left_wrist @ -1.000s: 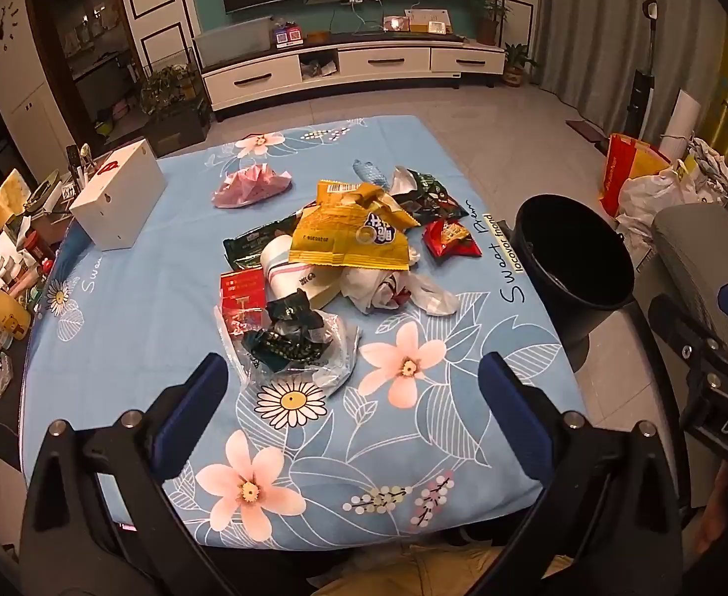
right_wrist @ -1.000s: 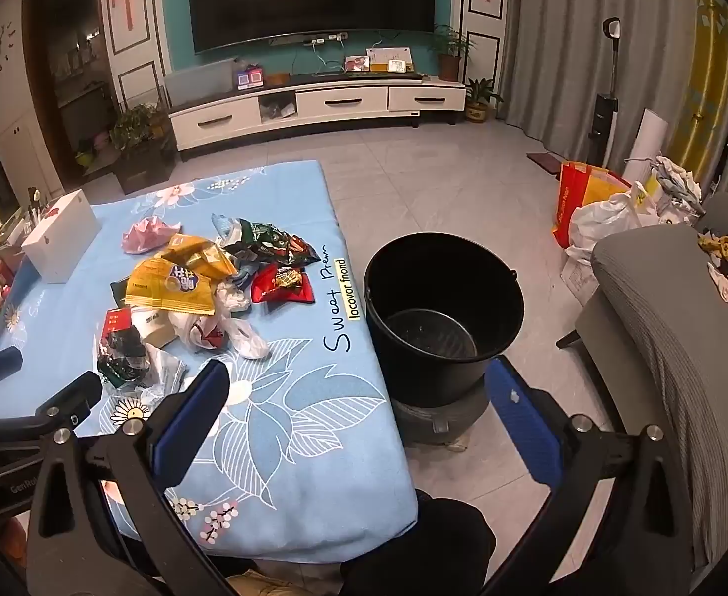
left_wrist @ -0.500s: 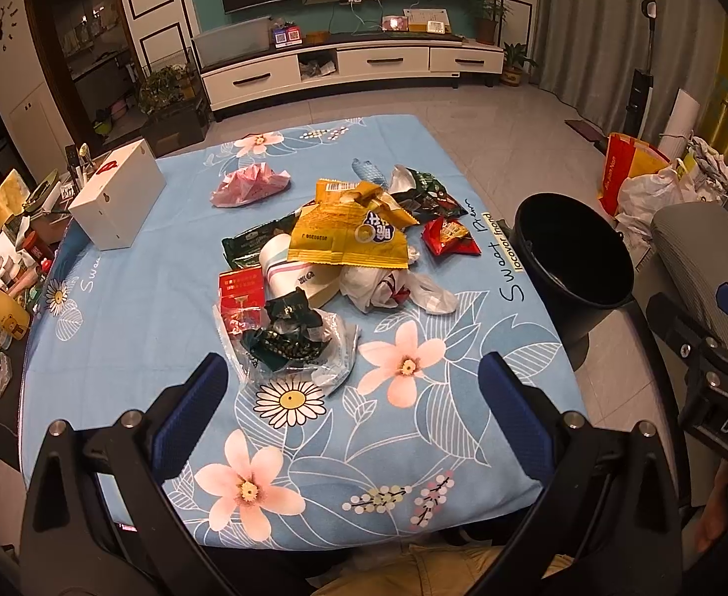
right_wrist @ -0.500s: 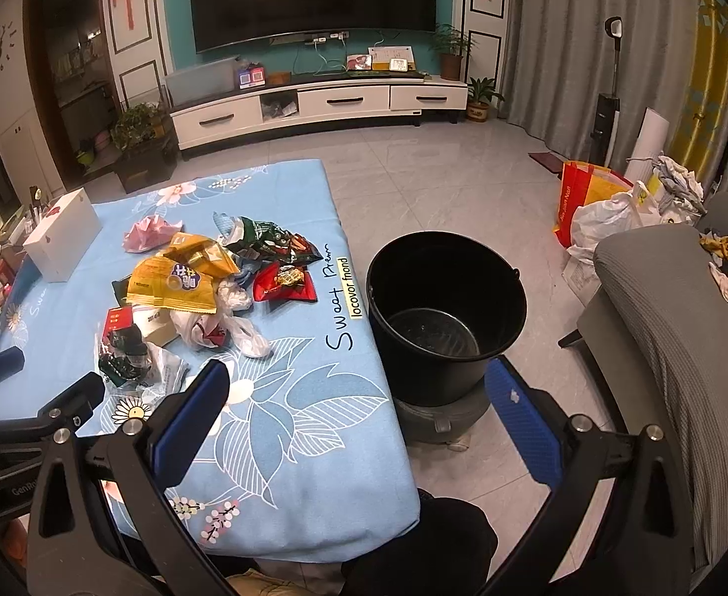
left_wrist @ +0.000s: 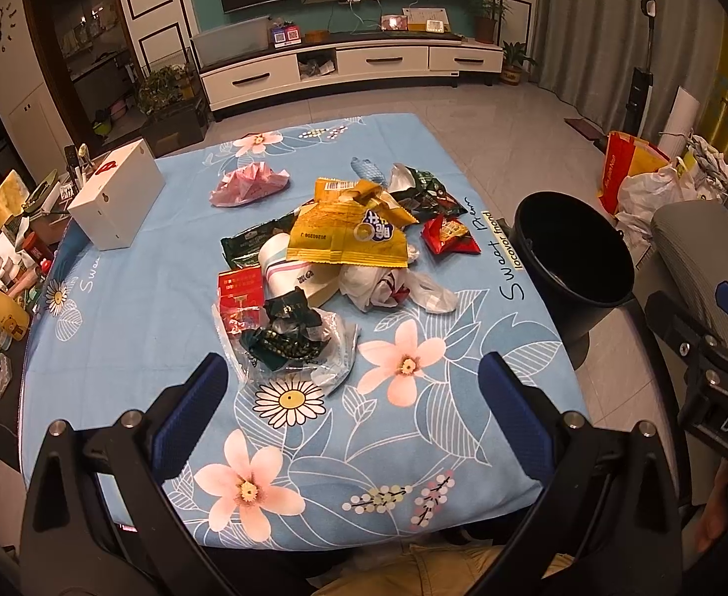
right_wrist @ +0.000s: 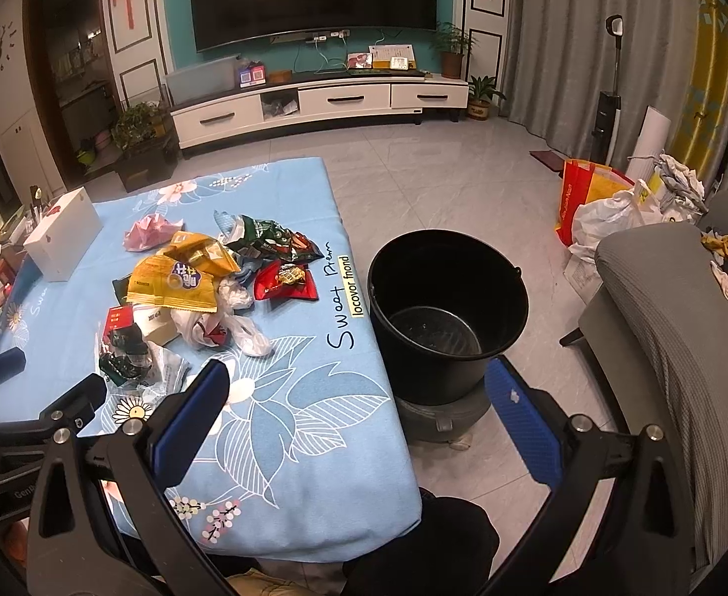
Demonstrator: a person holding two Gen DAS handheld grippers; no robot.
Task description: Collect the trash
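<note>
Left wrist cam: my left gripper (left_wrist: 349, 387) wide open, empty | right gripper (right_wrist: 359, 397) same | nothing grabbed yet imo | nxt: pinch clear wrapper (left_wrist: 289, 342), drop in bucket (right_wrist: 446, 308)

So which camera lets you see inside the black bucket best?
The right wrist view: the black bucket sits near the middle, and you look down to its bottom. The left wrist view shows the bucket off to the side, its inside just dark.
</note>
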